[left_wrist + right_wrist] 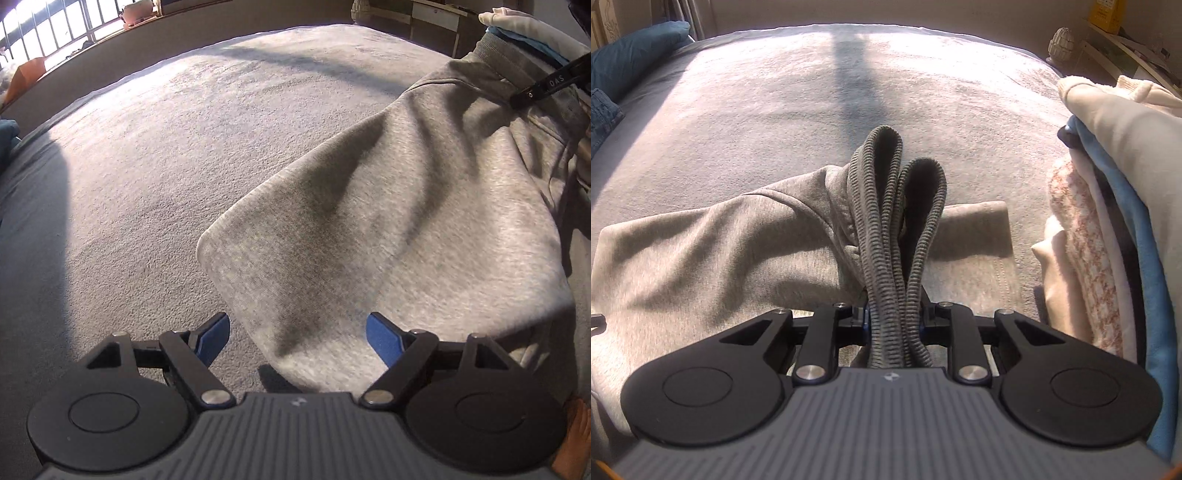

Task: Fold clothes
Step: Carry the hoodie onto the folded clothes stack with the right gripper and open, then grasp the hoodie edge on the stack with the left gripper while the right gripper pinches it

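**Right claw pinches the sweatshirt's ribbed hem above the bed**

The right claw point(894, 317) is clamped on the bunched ribbed hem point(897, 206) of the grey sweatshirt point(388, 221). The left claw point(297, 332) hangs spread over the cloth, holding nothing. The garment drapes across the grey bed point(184, 129). Folded clothes point(1108, 203) are stacked to the right.

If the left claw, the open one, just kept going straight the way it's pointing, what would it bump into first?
Most likely the grey sweatshirt. The left claw is open, and the hanging fabric fills the line ahead between its blue pads. The grey bed cover lies beyond. Exact depth is hard to judge through the fisheye.
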